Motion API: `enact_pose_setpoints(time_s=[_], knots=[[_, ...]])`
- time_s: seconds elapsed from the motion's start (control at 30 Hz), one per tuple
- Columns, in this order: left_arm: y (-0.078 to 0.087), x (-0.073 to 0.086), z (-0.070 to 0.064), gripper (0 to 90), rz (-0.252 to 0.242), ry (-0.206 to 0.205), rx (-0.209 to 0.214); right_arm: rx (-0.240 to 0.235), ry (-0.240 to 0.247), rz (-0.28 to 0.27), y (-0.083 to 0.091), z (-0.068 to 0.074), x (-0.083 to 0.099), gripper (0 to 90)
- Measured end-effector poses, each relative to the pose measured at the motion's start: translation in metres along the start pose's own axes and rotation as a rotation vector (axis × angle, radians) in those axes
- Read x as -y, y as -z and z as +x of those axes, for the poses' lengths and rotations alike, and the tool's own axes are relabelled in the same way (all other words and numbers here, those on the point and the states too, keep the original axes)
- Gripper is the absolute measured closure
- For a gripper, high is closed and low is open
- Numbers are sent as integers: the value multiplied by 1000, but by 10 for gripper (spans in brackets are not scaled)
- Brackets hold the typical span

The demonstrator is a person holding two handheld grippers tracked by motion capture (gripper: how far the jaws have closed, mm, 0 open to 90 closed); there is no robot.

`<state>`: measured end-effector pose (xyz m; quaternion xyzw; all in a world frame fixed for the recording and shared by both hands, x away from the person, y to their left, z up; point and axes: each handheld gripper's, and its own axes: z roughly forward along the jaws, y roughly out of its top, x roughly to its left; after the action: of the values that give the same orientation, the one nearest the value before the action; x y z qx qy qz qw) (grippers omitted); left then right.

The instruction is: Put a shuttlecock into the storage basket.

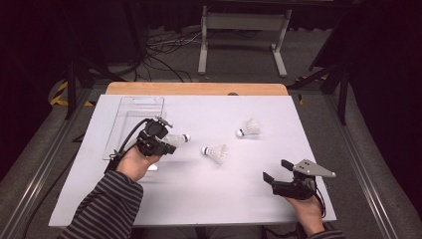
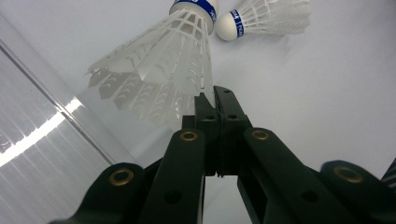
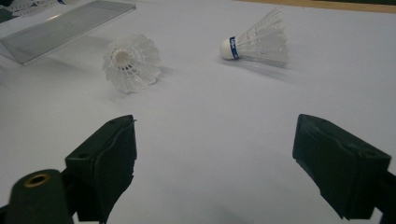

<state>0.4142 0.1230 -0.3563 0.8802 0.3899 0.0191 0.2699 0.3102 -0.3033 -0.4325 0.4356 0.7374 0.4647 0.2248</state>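
Note:
My left gripper is shut on the feather skirt of a white shuttlecock, whose blue-banded cork points right. In the left gripper view the jaws pinch the skirt's edge of this shuttlecock, held just above the white table. A second shuttlecock lies mid-table and a third lies farther right. My right gripper hovers open near the front right, nothing between its jaws. In the right gripper view, beyond the open gripper, lie the second shuttlecock and the third.
A clear plastic tray lies at the back left of the white table sheet, just behind my left hand; it is also in the left gripper view. A wooden table edge runs along the far side.

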Motion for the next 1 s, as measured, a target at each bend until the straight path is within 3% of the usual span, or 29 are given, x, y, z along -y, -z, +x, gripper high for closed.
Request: enact_pose_setpoints(time_s=[1.0], knots=[[30,6,21,898,-59,48,-19,2,11,0,0,1,0,145]])
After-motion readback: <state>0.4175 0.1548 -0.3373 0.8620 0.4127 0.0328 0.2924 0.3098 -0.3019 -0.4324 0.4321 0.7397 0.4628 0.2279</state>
